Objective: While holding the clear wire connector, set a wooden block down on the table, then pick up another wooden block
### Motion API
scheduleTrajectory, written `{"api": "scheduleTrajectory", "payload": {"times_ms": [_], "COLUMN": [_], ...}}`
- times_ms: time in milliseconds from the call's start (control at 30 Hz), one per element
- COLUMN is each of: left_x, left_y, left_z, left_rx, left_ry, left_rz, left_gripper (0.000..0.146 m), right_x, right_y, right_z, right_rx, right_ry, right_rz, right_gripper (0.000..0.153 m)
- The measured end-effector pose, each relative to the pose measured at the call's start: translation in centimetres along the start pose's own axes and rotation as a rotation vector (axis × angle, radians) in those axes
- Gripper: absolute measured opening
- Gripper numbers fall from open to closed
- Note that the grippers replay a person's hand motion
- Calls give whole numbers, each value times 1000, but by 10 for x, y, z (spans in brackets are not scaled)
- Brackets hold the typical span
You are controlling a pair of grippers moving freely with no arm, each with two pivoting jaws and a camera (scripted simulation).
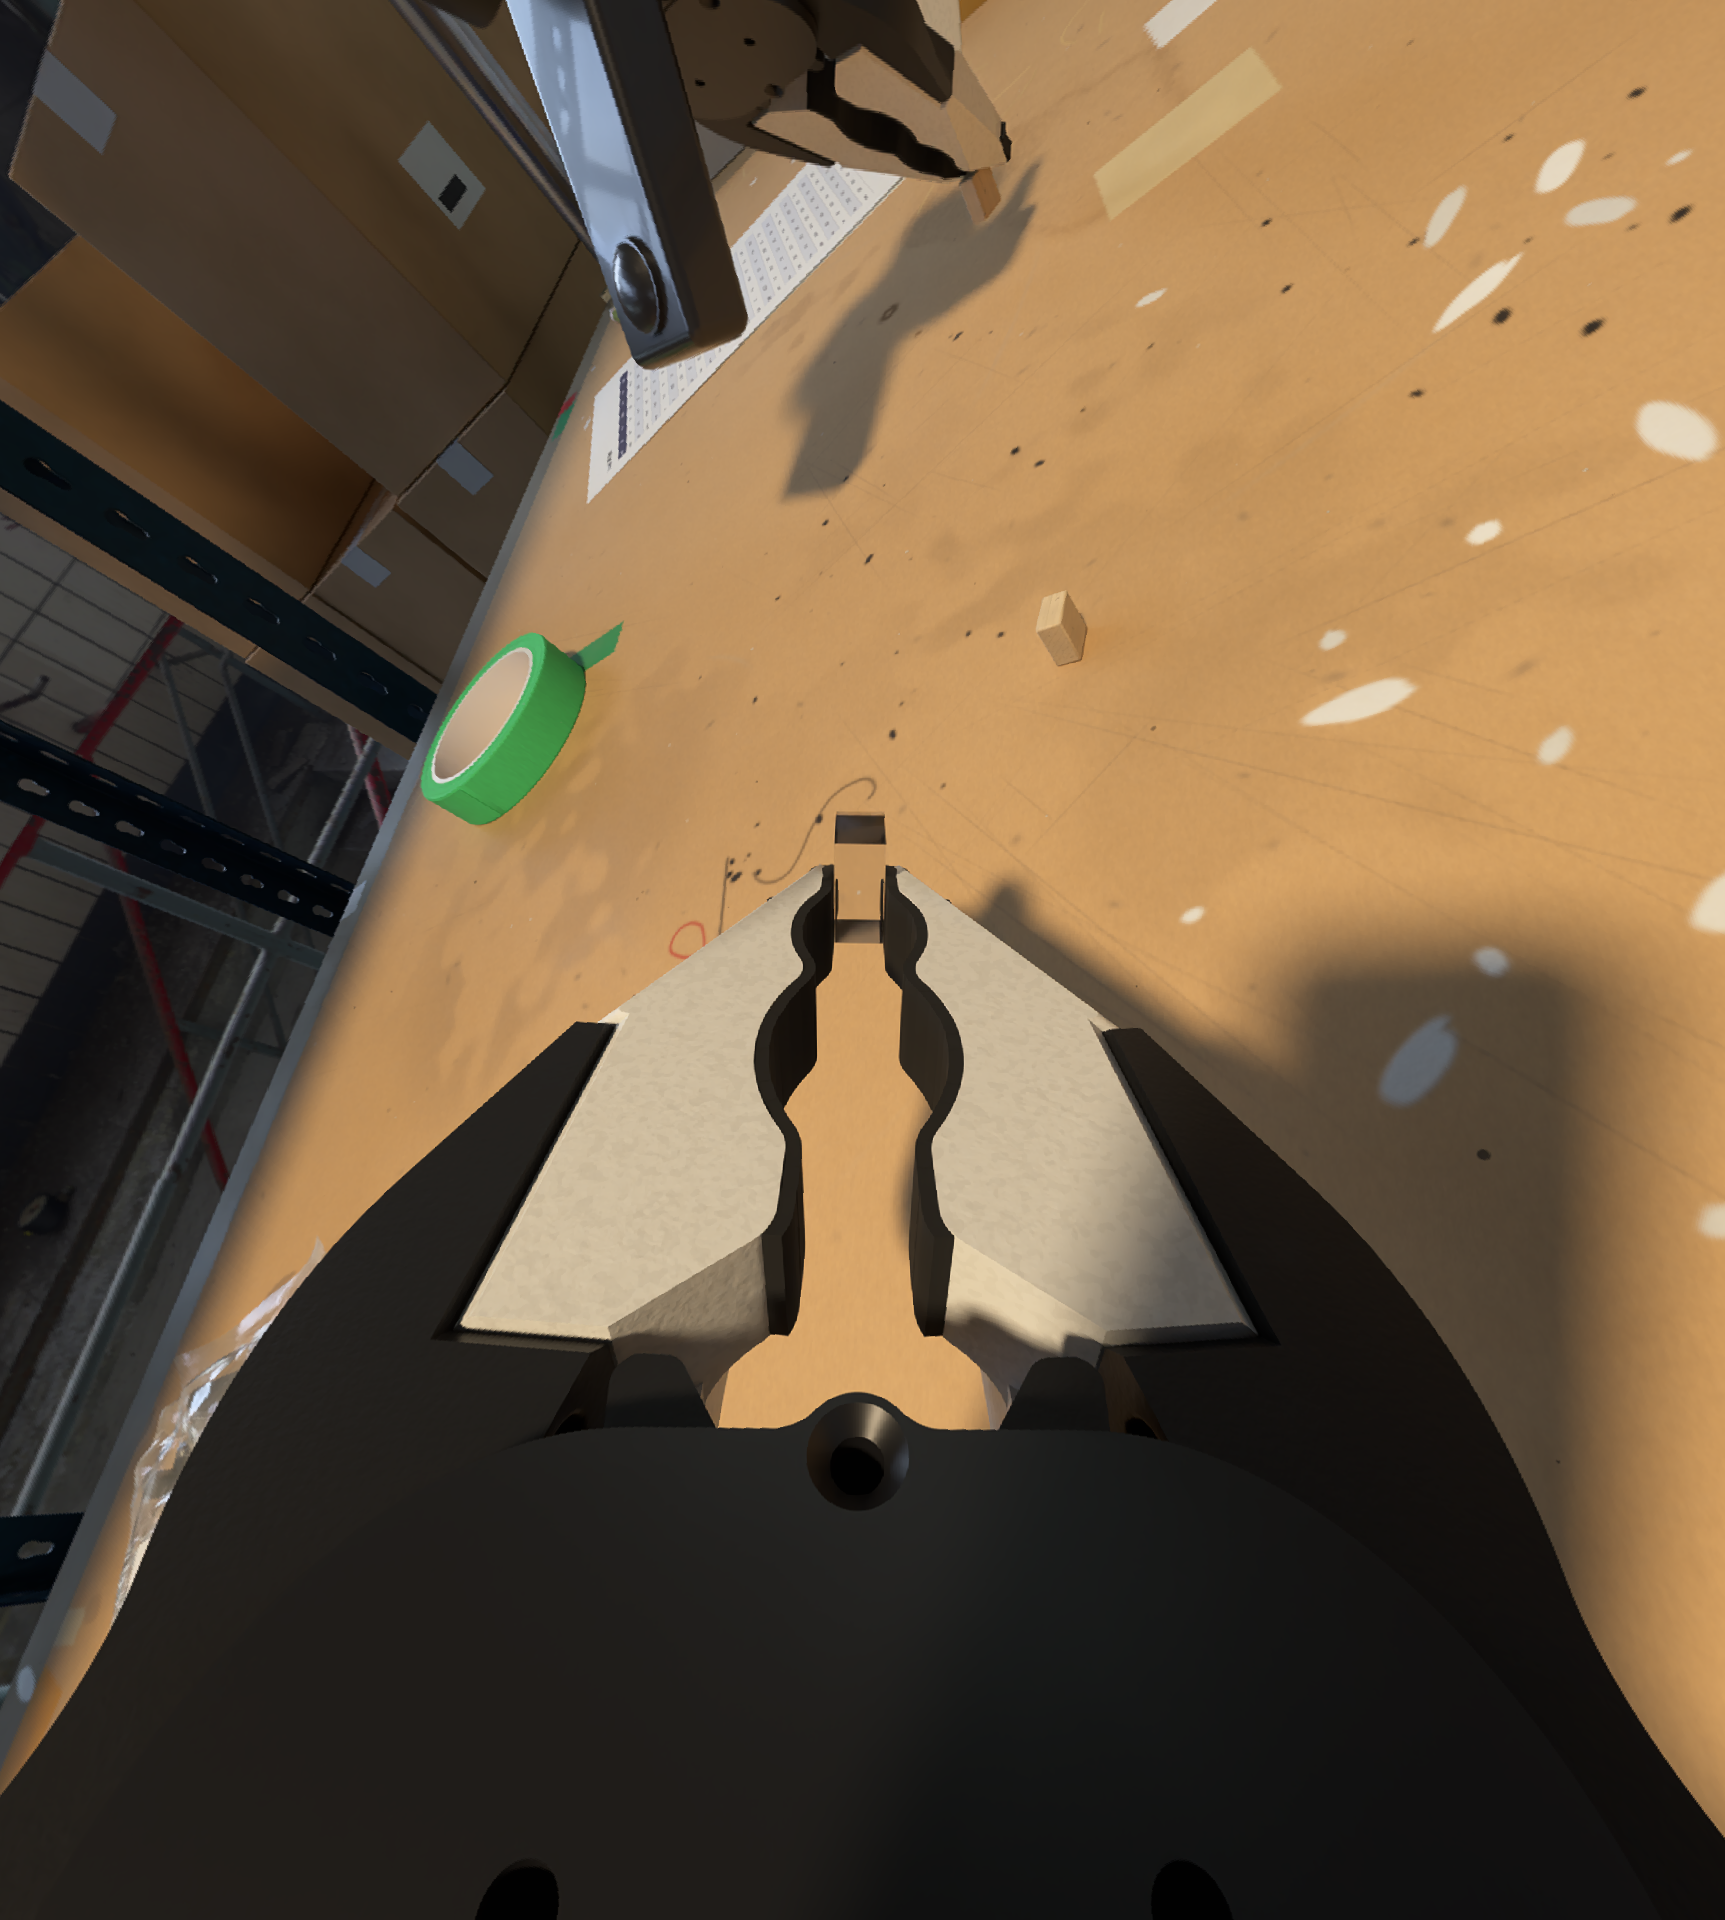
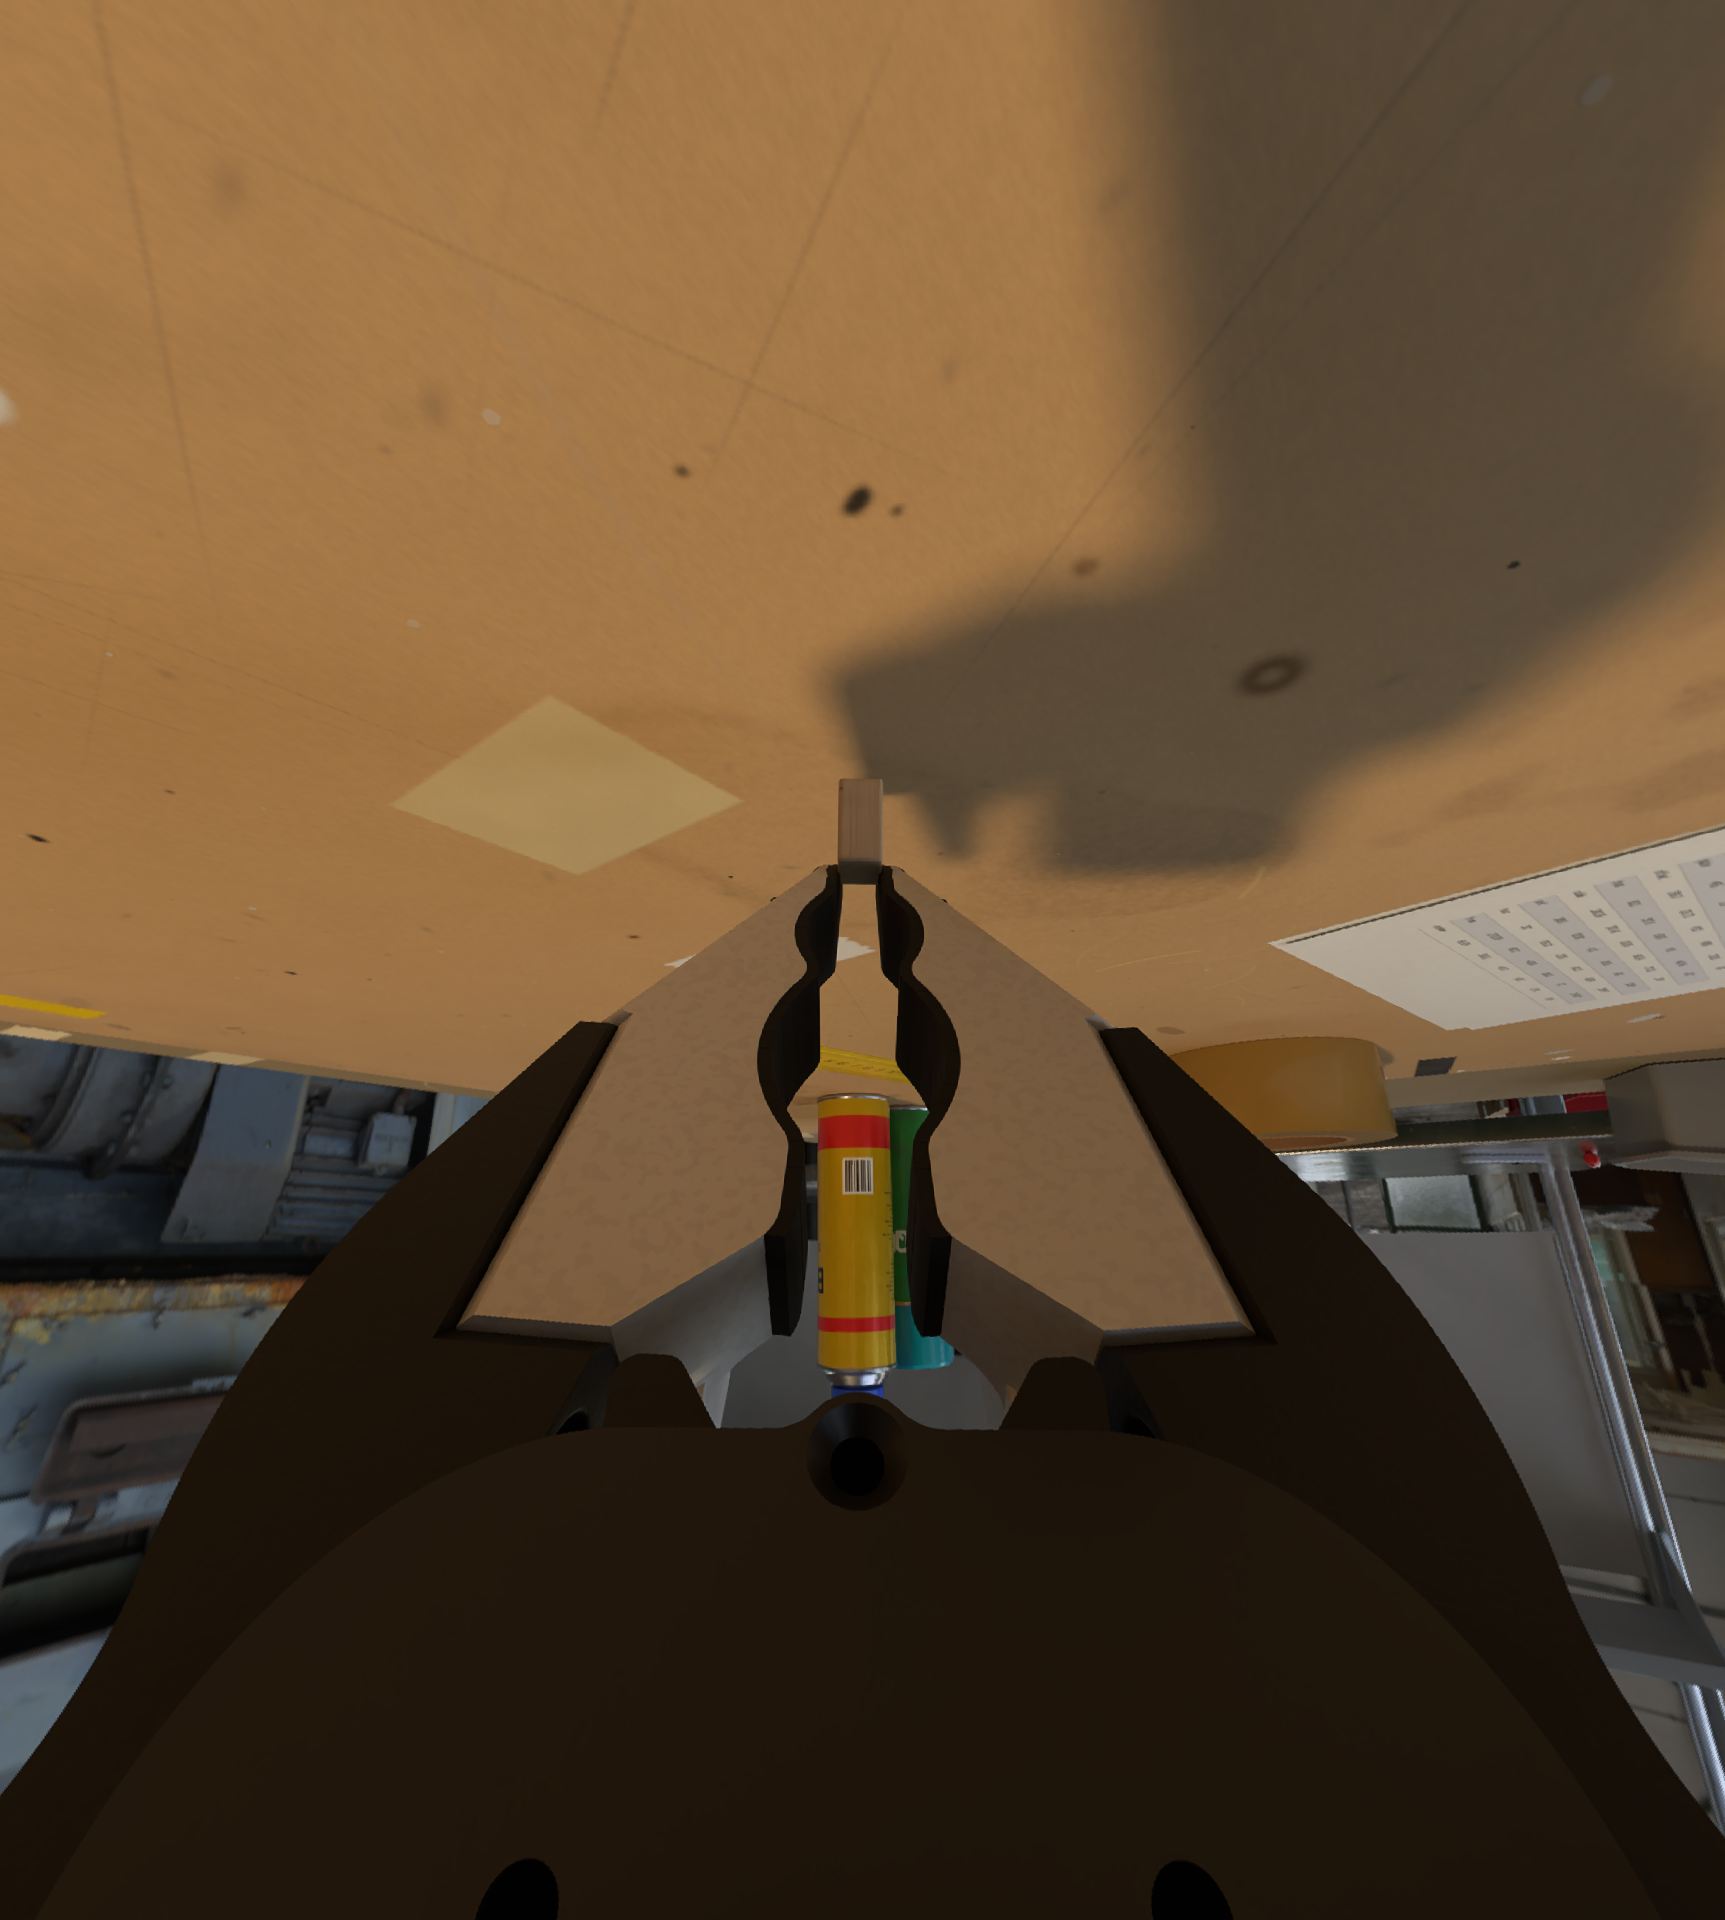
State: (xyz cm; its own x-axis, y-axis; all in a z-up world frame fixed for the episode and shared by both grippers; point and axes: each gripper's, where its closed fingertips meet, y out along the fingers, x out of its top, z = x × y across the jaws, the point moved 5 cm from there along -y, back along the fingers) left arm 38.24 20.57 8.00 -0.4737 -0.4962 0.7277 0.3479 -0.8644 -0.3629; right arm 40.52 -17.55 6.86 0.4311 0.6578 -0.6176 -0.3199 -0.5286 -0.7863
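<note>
Each gripper grips — left [image 1: 859,896] connector [image 1: 859,878], right [image 2: 859,876] block [image 2: 859,821].

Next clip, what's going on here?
Two grippers are working over a wooden table. The left gripper is shut on the clear wire connector. The right gripper pinches a wooden block at its fingertips, low over the table. Another wooden block lies loose nearby, not yet picked up.

Workshop or storeroom. Scuffed, paint-spattered wooden workbench [image 1: 1253,935] with green tape roll [image 1: 503,729] and spray cans [image 2: 854,1236]. Cardboard boxes [image 1: 245,343] on slotted metal racking [image 1: 131,810] just beside it.
</note>
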Motion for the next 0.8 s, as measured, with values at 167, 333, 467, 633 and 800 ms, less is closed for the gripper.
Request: {"api": "scheduleTrajectory", "payload": {"times_ms": [167, 333, 467, 633, 800], "left_x": [-1, -2, -2, -2, -2], "left_y": [1, 1, 2, 2, 2], "left_z": [1, 0, -1, -1, -1], "left_rx": [-8, -13, -16, -18, -17], "left_ry": [-18, -18, -15, -12, -13], "left_rz": [-1, 4, 6, 7, 4], "left_gripper": [8, 8, 8, 8, 8], "right_x": [4, 9, 9, 8, 9], "right_y": [7, 7, 11, 11, 11], "right_z": [0, 0, -2, -6, -7], "right_rx": [6, 3, 29, 24, 14], "right_ry": [-22, -37, -11, -18, -28], "right_rz": [66, 74, 97, 88, 89], "right_gripper": [6, 6, 6, 6, 6]}}
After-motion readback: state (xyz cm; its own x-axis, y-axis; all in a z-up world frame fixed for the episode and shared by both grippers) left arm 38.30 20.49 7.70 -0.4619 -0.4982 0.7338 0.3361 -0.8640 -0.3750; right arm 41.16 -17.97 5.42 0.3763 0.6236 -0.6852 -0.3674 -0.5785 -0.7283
